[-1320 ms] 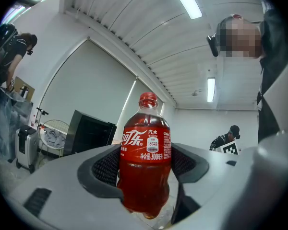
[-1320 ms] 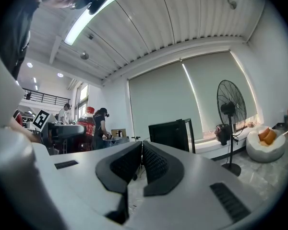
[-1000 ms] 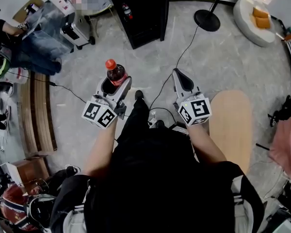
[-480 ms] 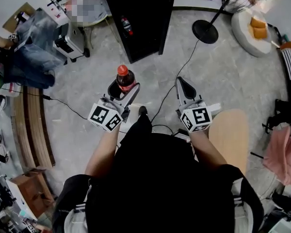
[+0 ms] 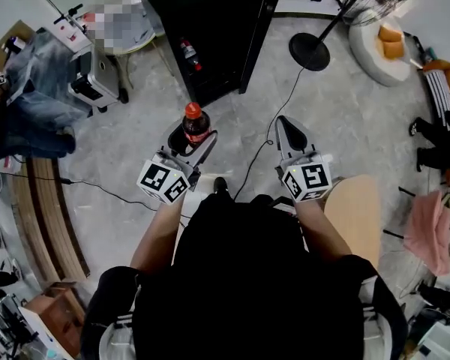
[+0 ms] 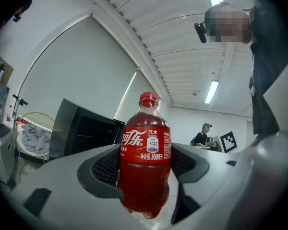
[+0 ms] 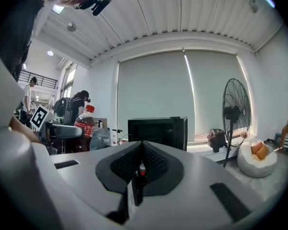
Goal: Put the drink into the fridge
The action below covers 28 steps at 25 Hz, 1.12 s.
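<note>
Head view: left gripper (image 5: pixel 188 136) is clamped on the drink (image 5: pixel 196 121), a small red-capped bottle of dark soda standing upright between its jaws, cap well above the jaw tips. Right gripper (image 5: pixel 287 129) is level with it, off to its right side, jaws drawn together on nothing. Fridge (image 5: pixel 210 21), a black cabinet, stands ahead of both tools, beyond the left gripper's tips and slightly to its right. A second bottle (image 5: pixel 187 51) sits in the fridge's front. Grey floor below, with a cable trailing between the tools.

Left gripper view: both padded jaws press the bottle's sides from about label height down. The base hangs free below the pads and the bottle reads near vertical. The fridge shows behind it, to the left of the jaws.

Right gripper view: jaws meet in a thin seam and carry nothing. Dead ahead of the seam is the fridge; the drink in the other tool shows far off to the left, and a standing fan (image 7: pixel 236 114) to the right.

Handling, as judged: full and capped, so the bottle should be stiff and moderately heavy for its size. Its smooth plastic and glossy label could slip under a loose pinch. The label band on the straight body looks the best place to hold. The rounded shoulder and neck would be poorer.
</note>
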Each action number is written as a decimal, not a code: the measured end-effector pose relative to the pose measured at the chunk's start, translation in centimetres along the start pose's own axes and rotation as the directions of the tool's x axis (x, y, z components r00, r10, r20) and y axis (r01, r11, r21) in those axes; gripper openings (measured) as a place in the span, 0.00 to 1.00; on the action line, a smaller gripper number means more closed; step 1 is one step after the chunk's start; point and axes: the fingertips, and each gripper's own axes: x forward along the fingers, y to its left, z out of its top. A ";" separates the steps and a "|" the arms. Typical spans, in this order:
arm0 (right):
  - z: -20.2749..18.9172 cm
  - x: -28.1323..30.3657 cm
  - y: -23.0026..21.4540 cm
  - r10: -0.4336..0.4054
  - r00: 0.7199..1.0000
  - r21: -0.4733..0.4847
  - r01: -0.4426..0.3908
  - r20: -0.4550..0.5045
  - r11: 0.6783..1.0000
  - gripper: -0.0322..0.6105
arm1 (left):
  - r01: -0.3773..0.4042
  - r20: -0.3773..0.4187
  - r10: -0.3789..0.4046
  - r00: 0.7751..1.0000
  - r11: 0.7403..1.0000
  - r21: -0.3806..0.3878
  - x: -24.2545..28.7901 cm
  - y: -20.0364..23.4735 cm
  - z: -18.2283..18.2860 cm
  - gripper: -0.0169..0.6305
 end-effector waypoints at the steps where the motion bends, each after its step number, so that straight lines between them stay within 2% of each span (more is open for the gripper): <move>1: 0.2 0.4 -0.5 -0.013 1.000 -0.002 0.013 0.001 1.000 0.08 | 0.004 -0.003 -0.004 1.000 1.000 -0.003 0.4 0.6 0.1 0.52; 8: 1.6 3.7 -3.3 -0.037 0.999 0.018 0.037 -0.004 0.999 0.08 | 0.018 0.023 -0.018 1.000 1.000 -0.013 3.7 3.4 1.5 0.52; 15: 1.5 8.7 -6.6 0.020 1.000 0.040 -0.021 0.019 0.999 0.09 | -0.018 0.025 0.018 1.000 1.000 -0.004 7.9 5.9 1.2 0.52; 19: 2.8 11.9 -9.7 0.056 0.995 0.021 -0.058 0.084 0.998 0.08 | -0.073 0.021 0.073 0.997 0.997 -0.002 11.3 6.9 1.5 0.52; 21: 3.6 13.7 -11.6 0.075 0.991 0.005 -0.076 0.114 0.997 0.08 | -0.122 0.018 0.123 0.992 0.992 -0.024 13.2 7.7 1.6 0.52; 24: 4.0 16.3 -14.6 0.135 0.986 -0.006 -0.135 0.102 0.991 0.08 | -0.194 0.028 0.195 0.980 0.980 -0.043 16.1 8.4 1.5 0.52; 28: 3.5 19.5 -17.8 0.203 0.977 -0.014 -0.202 0.065 0.979 0.08 | -0.281 0.043 0.281 0.959 0.960 -0.010 19.3 9.1 0.9 0.52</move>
